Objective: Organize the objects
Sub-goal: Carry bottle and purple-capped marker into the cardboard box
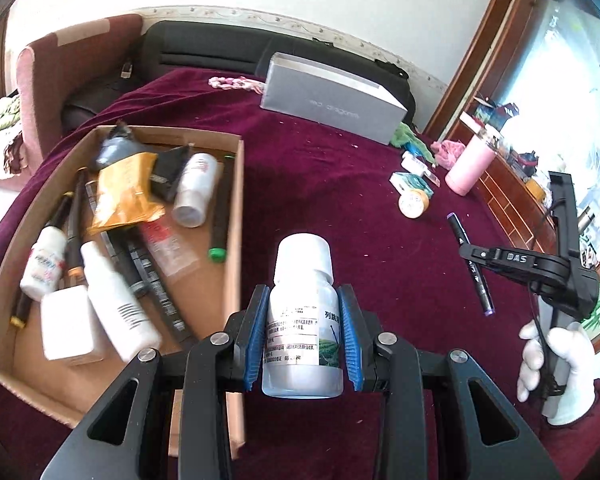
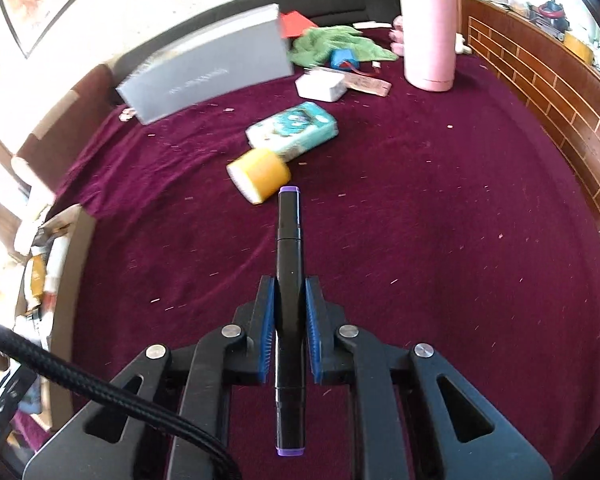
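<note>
The left gripper (image 1: 303,334) pinches a white-capped bottle (image 1: 302,320) between its blue pads, the bottle upright with its printed label facing out, held above the maroon cloth (image 1: 320,184) just beside the right wall of the cardboard box (image 1: 236,240). That box already holds a jumble: white bottles, a yellow pouch (image 1: 124,196), a green-capped pen (image 1: 220,216) along the right wall, dark pens and a flat white box.

The right gripper (image 2: 290,308) is clamped on a black marker (image 2: 289,304) with purple ends, the marker running lengthwise between the pads and sticking out well past them. From the left camera, a white-gloved hand (image 1: 556,368) grips that tool's handle.

Farther out on the cloth lie a yellow roll (image 2: 260,174), touching a teal packet (image 2: 294,128), then a white adapter (image 2: 322,85), a green rag (image 2: 332,42), a pink tumbler (image 2: 430,36) standing upright, and a grey box (image 2: 208,68) near the back edge.
</note>
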`<state>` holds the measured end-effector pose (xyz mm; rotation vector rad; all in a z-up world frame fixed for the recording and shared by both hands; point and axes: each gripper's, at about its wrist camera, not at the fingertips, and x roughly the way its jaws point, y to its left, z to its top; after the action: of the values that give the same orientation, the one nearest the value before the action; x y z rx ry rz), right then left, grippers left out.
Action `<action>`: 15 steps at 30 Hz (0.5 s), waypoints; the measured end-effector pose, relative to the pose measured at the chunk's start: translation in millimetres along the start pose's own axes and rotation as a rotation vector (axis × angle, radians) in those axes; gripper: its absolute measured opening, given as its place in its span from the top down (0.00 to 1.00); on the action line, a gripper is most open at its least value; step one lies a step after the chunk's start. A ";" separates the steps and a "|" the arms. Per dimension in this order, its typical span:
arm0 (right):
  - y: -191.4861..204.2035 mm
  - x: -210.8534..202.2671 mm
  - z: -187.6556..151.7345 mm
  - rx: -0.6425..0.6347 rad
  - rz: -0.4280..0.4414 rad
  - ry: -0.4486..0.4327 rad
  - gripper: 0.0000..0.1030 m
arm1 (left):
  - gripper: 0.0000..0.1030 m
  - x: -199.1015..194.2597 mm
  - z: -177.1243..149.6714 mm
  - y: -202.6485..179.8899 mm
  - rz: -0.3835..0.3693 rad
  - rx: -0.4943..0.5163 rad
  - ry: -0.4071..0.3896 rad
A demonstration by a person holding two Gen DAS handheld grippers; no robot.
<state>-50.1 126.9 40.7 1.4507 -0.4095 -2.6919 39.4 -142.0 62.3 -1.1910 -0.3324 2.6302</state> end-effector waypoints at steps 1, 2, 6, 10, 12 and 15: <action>3.4 -1.4 -0.7 0.000 0.014 0.000 0.88 | 0.72 -2.9 -0.5 4.7 0.004 -0.006 -0.005; 9.3 -3.6 -1.6 -0.005 0.031 0.001 0.88 | 0.72 -5.8 -1.2 9.5 0.008 -0.013 -0.011; 42.7 -12.3 -4.6 -0.043 0.108 0.000 0.88 | 0.72 -21.1 -2.8 39.4 0.042 -0.051 -0.038; 80.4 -15.4 -8.3 -0.095 0.177 0.004 0.88 | 0.72 -33.1 -3.3 72.9 0.082 -0.108 -0.060; 100.5 -16.8 -12.4 -0.121 0.211 0.011 0.88 | 0.72 -37.7 -4.5 86.0 0.097 -0.130 -0.067; 125.8 -16.0 -17.7 -0.158 0.253 0.025 0.88 | 0.72 -42.6 -6.1 103.1 0.117 -0.158 -0.075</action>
<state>-36.1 4.9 76.9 1.2922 -0.3436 -2.4447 59.1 -251.8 57.5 -1.1947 -0.5079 2.7995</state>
